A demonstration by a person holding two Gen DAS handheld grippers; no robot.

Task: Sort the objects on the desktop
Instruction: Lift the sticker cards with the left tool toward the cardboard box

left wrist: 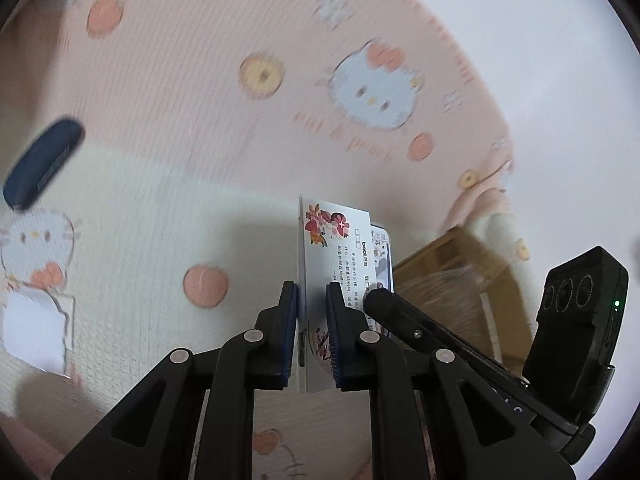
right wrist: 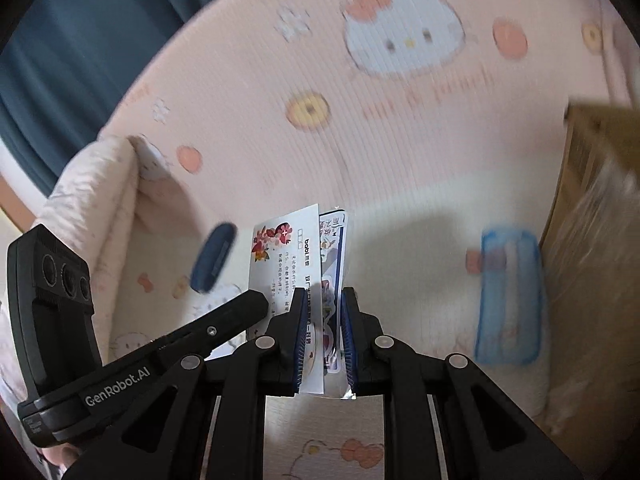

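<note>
**Two grippers, one small stack of cards**

While both tools are raised over the pink cartoon-cat blanket, each is clamped on paper. From where I stand, the left gripper pinches a white card printed with red flowers, held on edge between its blue pads. Tight against that card's far side sits a second printed card in a clear sleeve, and the right gripper appears to be squeezing that one, with the flowered card's edge possibly caught between its jaws as well. I cannot tell for sure whether the right jaws hold one piece or both.

Ahead and to the left of the left jaws lies a dark blue case on the blanket. Off to the right of the right jaws rests a blue-edged packet, and beyond it a cardboard box, which looks like a likely place for sorted things.

My worry is the shared grip. If the two tools pull apart unevenly, the thin cards could bend, tear or slide out of one pair of pads. Should either let go too soon, a card would drop edge-first onto the soft, rumpled blanket and lie flat, awkward to pick up again. The tools are also very close; a small twist could knock them together.
</note>
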